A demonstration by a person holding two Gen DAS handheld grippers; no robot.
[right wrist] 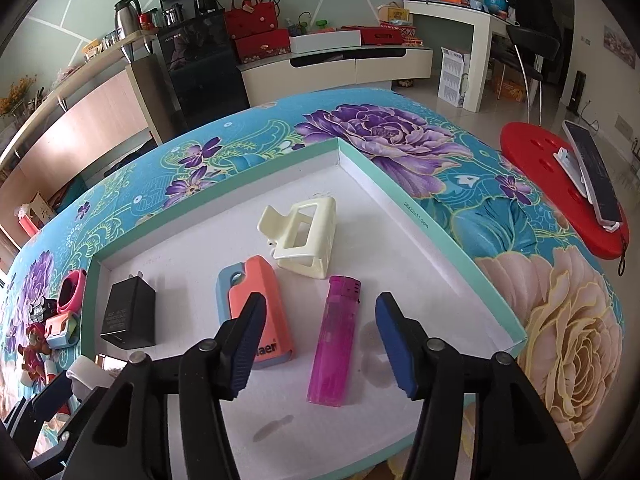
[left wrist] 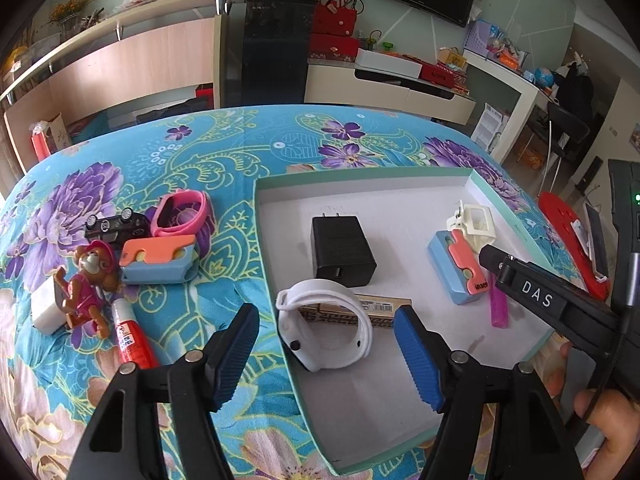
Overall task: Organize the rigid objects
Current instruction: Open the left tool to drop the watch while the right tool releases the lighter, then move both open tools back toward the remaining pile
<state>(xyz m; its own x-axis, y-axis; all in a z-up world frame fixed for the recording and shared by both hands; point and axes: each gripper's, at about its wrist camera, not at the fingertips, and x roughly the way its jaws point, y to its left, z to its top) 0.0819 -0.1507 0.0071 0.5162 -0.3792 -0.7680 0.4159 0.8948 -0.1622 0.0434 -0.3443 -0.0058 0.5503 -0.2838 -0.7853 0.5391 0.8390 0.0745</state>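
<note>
Left tool (left wrist: pixel 326 354) with jaws apart, straddling the white wristband (left wrist: pixel 325 326) in the shallow box (left wrist: pixel 360 178). Beyond the wristband: black charger (left wrist: pixel 342 250). Right of it: blue-and-coral case (left wrist: pixel 460 268), cream clip (left wrist: pixel 474 224). Left, outside the box: pink wristband (left wrist: pixel 182 214), toy figure (left wrist: pixel 90 280).

Magenta lighter (right wrist: pixel 333 340), cream clip (right wrist: pixel 301 238), black charger (left wrist: pixel 342 251), white band (left wrist: pixel 326 326), teal floral cloth (left wrist: pixel 168 152).
</note>
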